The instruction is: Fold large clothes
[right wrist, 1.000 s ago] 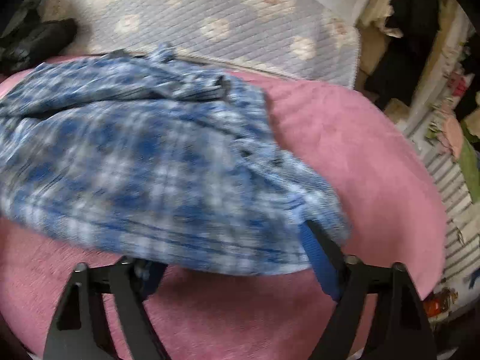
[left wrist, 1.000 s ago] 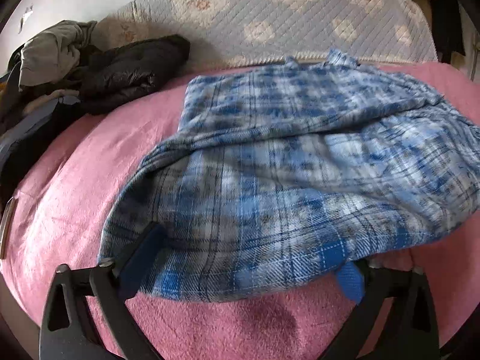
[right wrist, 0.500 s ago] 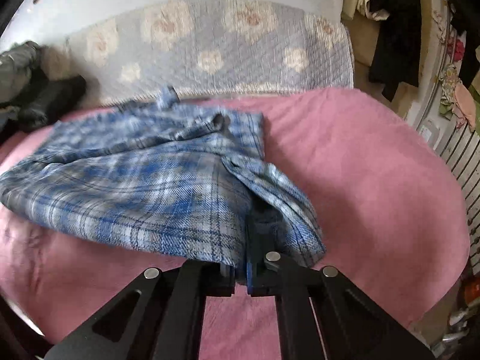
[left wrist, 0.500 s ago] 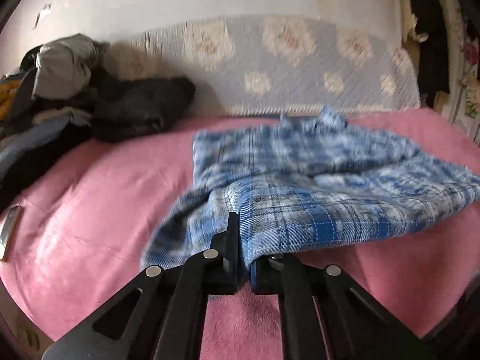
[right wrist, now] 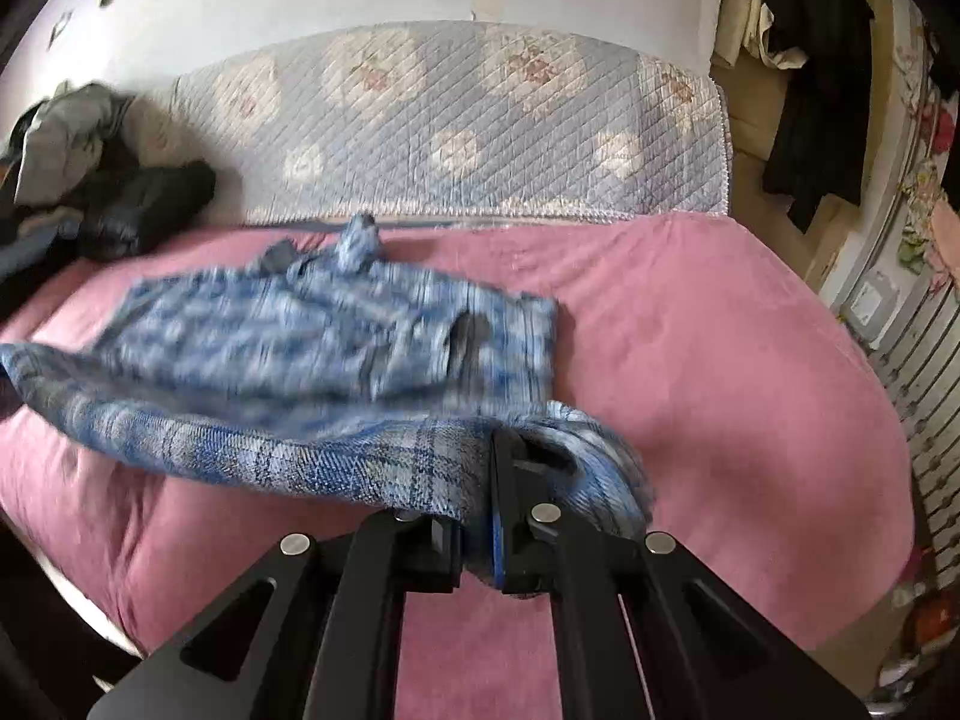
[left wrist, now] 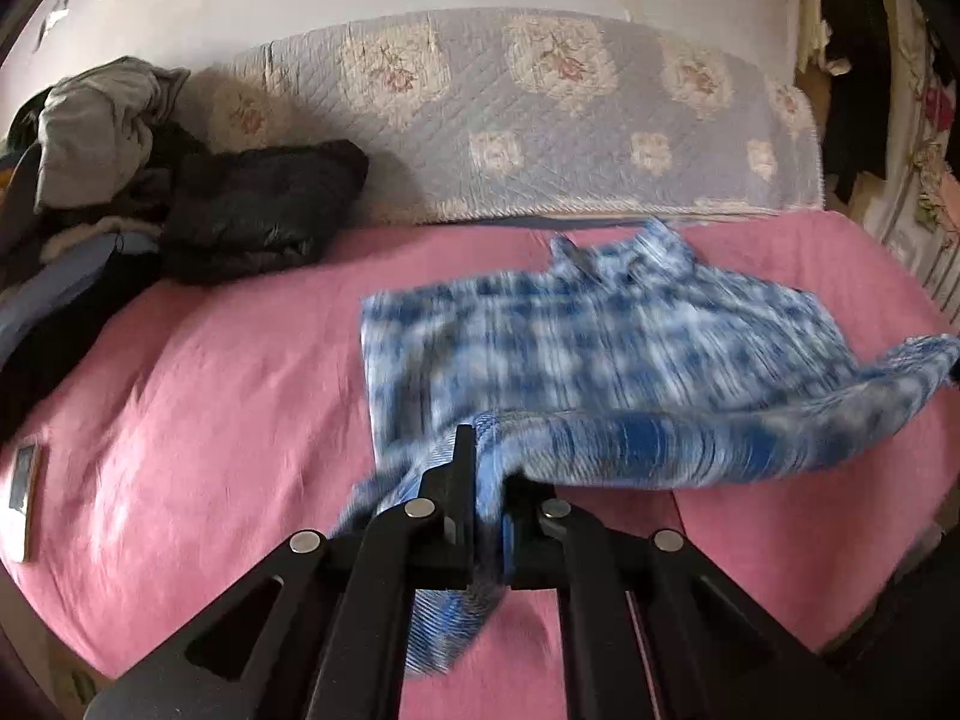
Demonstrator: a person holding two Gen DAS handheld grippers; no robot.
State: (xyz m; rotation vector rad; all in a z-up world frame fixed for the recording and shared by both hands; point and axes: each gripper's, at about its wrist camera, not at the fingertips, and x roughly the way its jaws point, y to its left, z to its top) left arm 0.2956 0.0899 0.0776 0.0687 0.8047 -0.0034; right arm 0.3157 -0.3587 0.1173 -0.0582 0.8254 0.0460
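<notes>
A blue and white plaid shirt (left wrist: 600,360) lies on the pink bed cover (left wrist: 210,390), its collar toward the quilted headboard. My left gripper (left wrist: 486,480) is shut on the shirt's near left hem corner, and cloth hangs down between the fingers. In the right wrist view the same plaid shirt (right wrist: 312,348) spreads to the left, and my right gripper (right wrist: 489,480) is shut on its near right hem corner. The near edge is lifted off the bed and stretches between the two grippers. The far half rests on the bed.
A pile of dark and grey clothes (left wrist: 150,180) sits at the back left by the quilted floral headboard (left wrist: 540,120). A small flat device (left wrist: 21,486) lies at the bed's left edge. Hanging clothes (right wrist: 810,90) and a radiator (right wrist: 918,372) stand at the right.
Both grippers went from open around the hem to shut on it. They have since risen, lifting the shirt's near edge off the pink cover.
</notes>
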